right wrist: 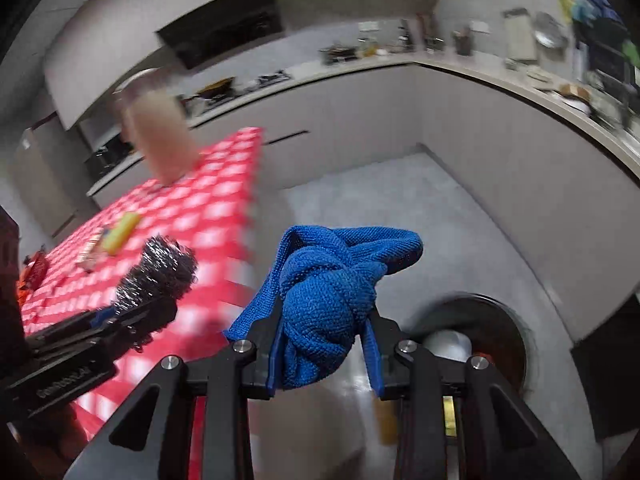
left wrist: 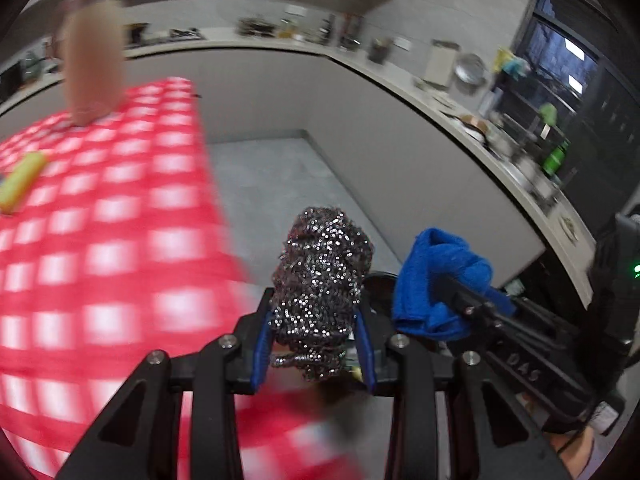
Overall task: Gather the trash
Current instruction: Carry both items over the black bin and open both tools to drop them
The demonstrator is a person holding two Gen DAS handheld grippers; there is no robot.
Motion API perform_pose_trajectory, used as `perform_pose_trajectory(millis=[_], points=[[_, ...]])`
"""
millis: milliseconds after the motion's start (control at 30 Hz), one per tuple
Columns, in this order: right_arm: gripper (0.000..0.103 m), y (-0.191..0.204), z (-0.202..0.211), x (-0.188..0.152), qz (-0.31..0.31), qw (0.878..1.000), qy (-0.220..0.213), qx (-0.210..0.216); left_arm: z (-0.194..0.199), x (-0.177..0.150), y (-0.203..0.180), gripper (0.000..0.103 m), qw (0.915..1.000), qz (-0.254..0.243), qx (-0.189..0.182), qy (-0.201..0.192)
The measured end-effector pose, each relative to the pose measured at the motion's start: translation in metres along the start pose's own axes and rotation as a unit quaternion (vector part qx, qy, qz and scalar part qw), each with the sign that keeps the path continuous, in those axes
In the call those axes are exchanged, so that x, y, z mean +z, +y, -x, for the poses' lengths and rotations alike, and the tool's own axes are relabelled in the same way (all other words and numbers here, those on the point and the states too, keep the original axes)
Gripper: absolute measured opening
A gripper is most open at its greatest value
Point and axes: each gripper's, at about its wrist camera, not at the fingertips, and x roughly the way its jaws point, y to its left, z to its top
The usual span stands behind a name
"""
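The left gripper (left wrist: 316, 344) was clamped on a steel-wool scourer (left wrist: 320, 280) and the right gripper (right wrist: 324, 344) on a balled blue cloth (right wrist: 324, 300) — both carried clear of the checked desk (left wrist: 100, 260) to their left, presumably toward the dark bin (right wrist: 480, 336) below the right gripper.

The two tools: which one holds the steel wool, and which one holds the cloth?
The left tool grips the grey steel wool; the right tool grips the blue cloth.
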Motion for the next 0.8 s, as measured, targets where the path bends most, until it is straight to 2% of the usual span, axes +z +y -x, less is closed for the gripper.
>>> perform_pose_trajectory(millis=[133, 200, 400, 433, 467, 500, 567, 667, 800], points=[[0.035, -0.072, -0.006, -0.017, -0.015, 0.999, 0.023, -0.027, -0.041, -0.012, -0.043, 0.037, 0.9996, -0.005, -0.012, 0.026], [0.035, -0.099, -0.017, -0.026, -0.02, 0.999, 0.038, -0.034, -0.07, -0.021, -0.058, 0.037, 0.9991, -0.004, -0.005, 0.041], [0.038, -0.144, -0.067, -0.046, -0.002, 0.996, 0.082, -0.039, -0.144, -0.04, -0.067, 0.041, 0.996, 0.02, 0.023, 0.085], [0.04, -0.148, -0.073, -0.048, 0.002, 0.995, 0.088, -0.04, -0.152, -0.046, -0.067, 0.046, 0.9952, 0.026, 0.027, 0.091], [0.043, -0.153, -0.082, -0.051, 0.007, 0.994, 0.095, -0.047, -0.167, -0.049, -0.065, 0.057, 0.9938, 0.027, 0.031, 0.103], [0.053, -0.158, -0.091, -0.053, 0.013, 0.993, 0.101, -0.054, -0.18, -0.051, -0.065, 0.064, 0.9925, 0.026, 0.036, 0.114], [0.059, -0.163, -0.102, -0.055, 0.02, 0.992, 0.103, -0.066, -0.198, -0.054, -0.065, 0.072, 0.9905, 0.027, 0.044, 0.128], [0.06, -0.172, -0.107, -0.054, 0.012, 0.992, 0.099, -0.072, -0.209, -0.052, -0.063, 0.072, 0.9866, 0.035, 0.049, 0.151], [0.06, -0.176, -0.084, -0.044, -0.01, 0.995, 0.073, -0.071, -0.168, -0.038, -0.064, 0.072, 0.992, 0.044, 0.053, 0.106]])
